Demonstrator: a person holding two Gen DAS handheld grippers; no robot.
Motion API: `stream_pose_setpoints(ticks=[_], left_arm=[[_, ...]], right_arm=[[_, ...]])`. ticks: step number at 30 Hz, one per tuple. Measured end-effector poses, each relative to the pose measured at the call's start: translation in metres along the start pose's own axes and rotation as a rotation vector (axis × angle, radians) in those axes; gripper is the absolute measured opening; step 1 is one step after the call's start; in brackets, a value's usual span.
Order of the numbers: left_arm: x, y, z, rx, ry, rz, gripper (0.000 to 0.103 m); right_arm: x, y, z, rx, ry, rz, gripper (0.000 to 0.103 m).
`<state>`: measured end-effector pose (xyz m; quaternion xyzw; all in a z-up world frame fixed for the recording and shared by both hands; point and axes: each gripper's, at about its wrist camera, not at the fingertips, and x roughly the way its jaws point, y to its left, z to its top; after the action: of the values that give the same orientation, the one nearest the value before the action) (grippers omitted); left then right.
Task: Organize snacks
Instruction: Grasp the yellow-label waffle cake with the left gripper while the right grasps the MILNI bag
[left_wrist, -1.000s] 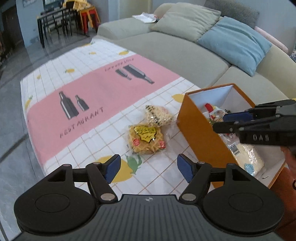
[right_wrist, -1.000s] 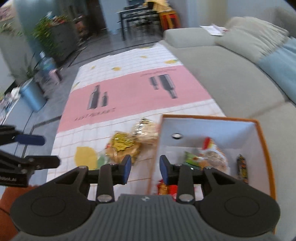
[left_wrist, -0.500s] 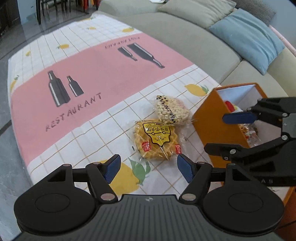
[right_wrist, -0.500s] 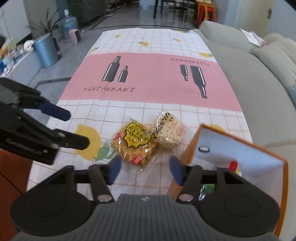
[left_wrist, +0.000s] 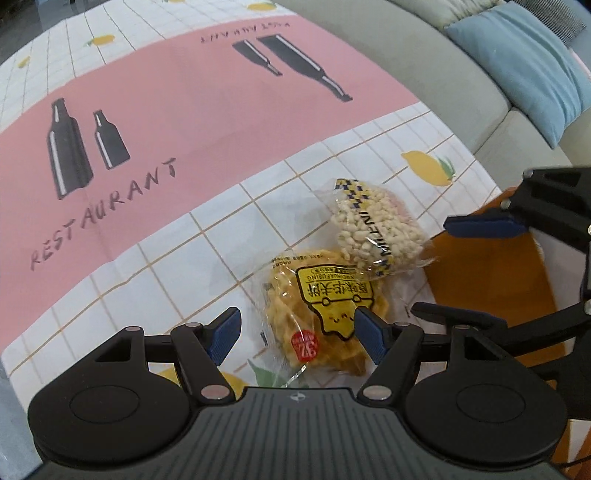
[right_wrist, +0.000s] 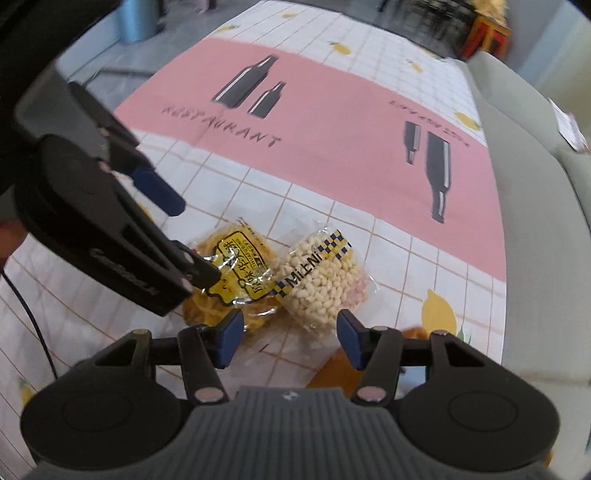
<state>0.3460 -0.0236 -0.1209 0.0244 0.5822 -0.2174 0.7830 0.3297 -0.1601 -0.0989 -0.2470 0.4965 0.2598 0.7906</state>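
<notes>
Two clear snack packets lie side by side on the tablecloth. My left gripper (left_wrist: 297, 332) stands open low over the yellow waffle packet (left_wrist: 317, 295), whose near end sits between the blue pads untouched. My right gripper (right_wrist: 290, 332) is open with its jaws closing a little; the puffed-rice packet (right_wrist: 321, 284) lies just ahead of its fingertips, unpressed. In the right wrist view the left gripper (right_wrist: 184, 236) straddles the waffle packet (right_wrist: 236, 258). The left wrist view shows the rice packet (left_wrist: 373, 232) and the right gripper (left_wrist: 469, 271) beside it.
The orange box (left_wrist: 487, 280) stands right of the packets, a corner showing under the right gripper (right_wrist: 340, 369). The pink and white checked tablecloth (left_wrist: 184, 110) spreads beyond. A grey sofa (left_wrist: 424, 44) with a blue cushion (left_wrist: 524, 62) borders the far side.
Both grippers have come down and forward onto the two packets, away from the orange box. The right gripper's jaws have widened and it has rolled.
</notes>
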Motion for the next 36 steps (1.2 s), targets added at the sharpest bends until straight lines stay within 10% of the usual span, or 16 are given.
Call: stream_pose_setpoints(ticks=[13,23,36], left_arm=[[0.025,0.004,0.007,-0.018,0.011,-0.074,0.094],[0.008,0.004,0.004,-0.040,-0.047,-0.078,0.049],[-0.029,0.043,-0.005,-0.105,-0.108,0.038,0.032]], right_arm=[[0.026,-0.007,0.009,-0.137,0.065,0.003,0.055],[0.032,-0.006,0.010,-0.166,0.070,-0.016,0.055],[0.068,0.011,0.036,-0.248,0.227,-0.096,0.055]])
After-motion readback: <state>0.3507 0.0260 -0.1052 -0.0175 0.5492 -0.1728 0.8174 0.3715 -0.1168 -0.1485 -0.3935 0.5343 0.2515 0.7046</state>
